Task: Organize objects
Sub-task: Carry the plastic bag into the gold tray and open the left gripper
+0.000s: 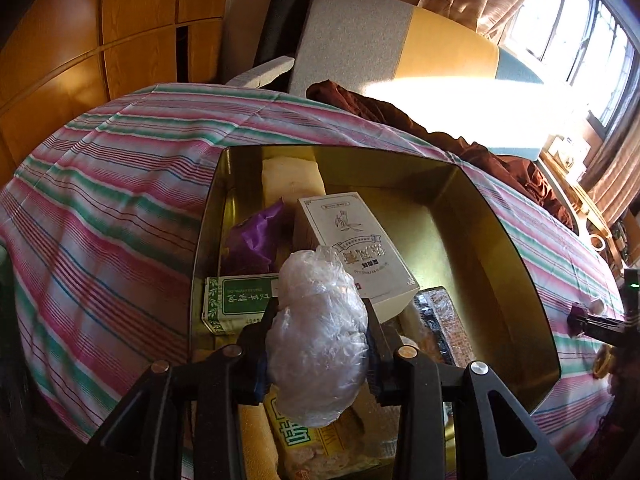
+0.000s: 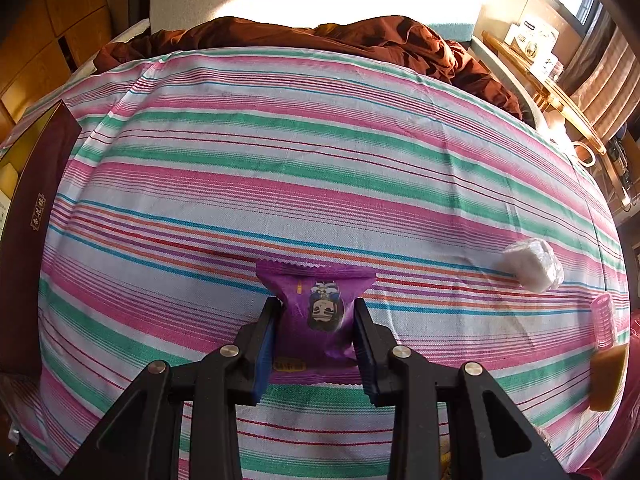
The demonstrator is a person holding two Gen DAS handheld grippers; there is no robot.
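Note:
My left gripper (image 1: 318, 308) is shut on a clear plastic-wrapped bundle (image 1: 318, 336) and holds it above the open gold tin box (image 1: 472, 240). The box holds a white carton (image 1: 352, 240), a green-and-white carton (image 1: 240, 304), a purple packet (image 1: 252, 236), a pale block (image 1: 292, 178) and snack packs (image 1: 438, 324). My right gripper (image 2: 316, 308) is shut on a purple snack packet (image 2: 318, 312) just over the striped cloth (image 2: 320, 152). The box's dark outer wall (image 2: 36, 216) shows at the left of the right wrist view.
On the cloth at the right lie a white wrapped block (image 2: 532, 266), a pink hair roller (image 2: 604, 326) and a tan block (image 2: 608, 376). A brown blanket (image 2: 320, 38) lies along the far edge. The other gripper (image 1: 600, 324) shows at right.

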